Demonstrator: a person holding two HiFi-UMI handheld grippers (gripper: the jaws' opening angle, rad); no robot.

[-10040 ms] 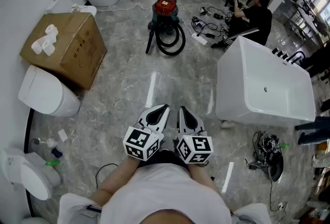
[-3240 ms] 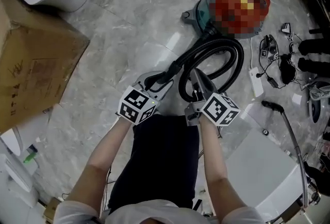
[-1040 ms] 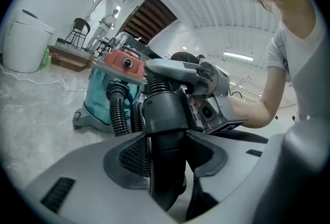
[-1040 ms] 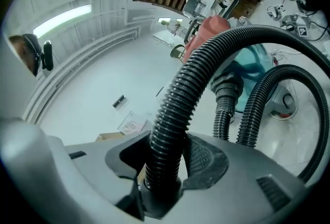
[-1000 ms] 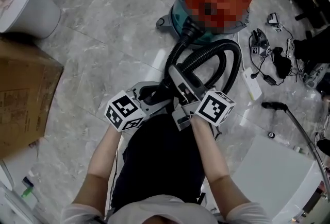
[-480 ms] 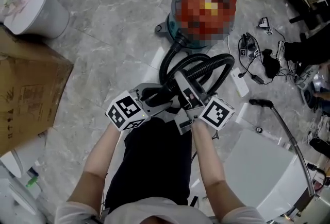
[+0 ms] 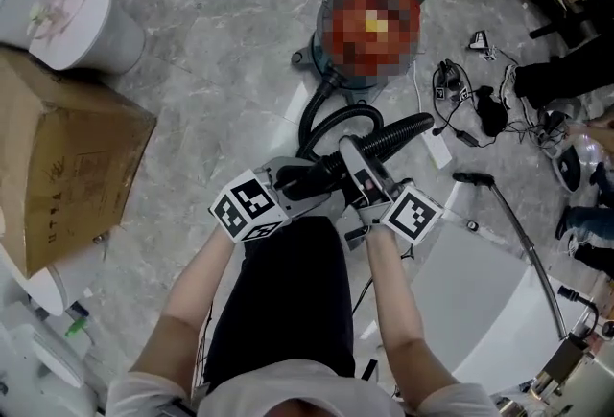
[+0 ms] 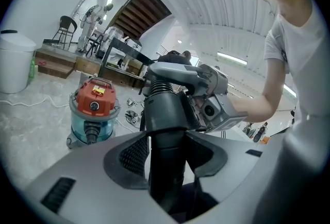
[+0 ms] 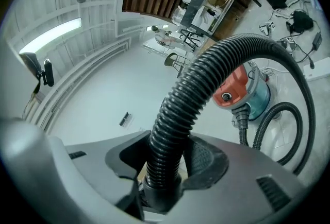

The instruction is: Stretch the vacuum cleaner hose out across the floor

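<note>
Standing over a grey marble floor (image 7: 211, 70), a person holds two tools, both clamped on the black vacuum cleaner hose (image 7: 403, 129). The left hand-held gripper (image 7: 305, 183) has its jaws pressed on the smooth rigid cuff (image 8: 165, 109) at the hose's free end. The right hand-held gripper (image 7: 353, 156) grips the ribbed part just beside it. From there the hose curls in a loop down to the floor and runs to the red-topped vacuum cleaner (image 7: 331, 70), which stands near the person's feet. The hose is not yet stretched out.

Several things could go wrong from here:

- Pulling hard before the loop is undone would likely drag the canister along or tip it, since the hose joins it low at the front.
- The loop could twist tight and kink if the two ends are drawn apart without turning.
- The ribs give the right jaws some purchase, but a sharp tug might let the hose slide through them.
- The smooth cuff looks the more likely of the two to slip.
- A tangle of cables (image 7: 460, 94) lies on the floor to the right of the vacuum, near enough for a sweeping hose to snag.
- A cardboard box (image 7: 67, 156) stands to the left, limiting room on that side.
</note>
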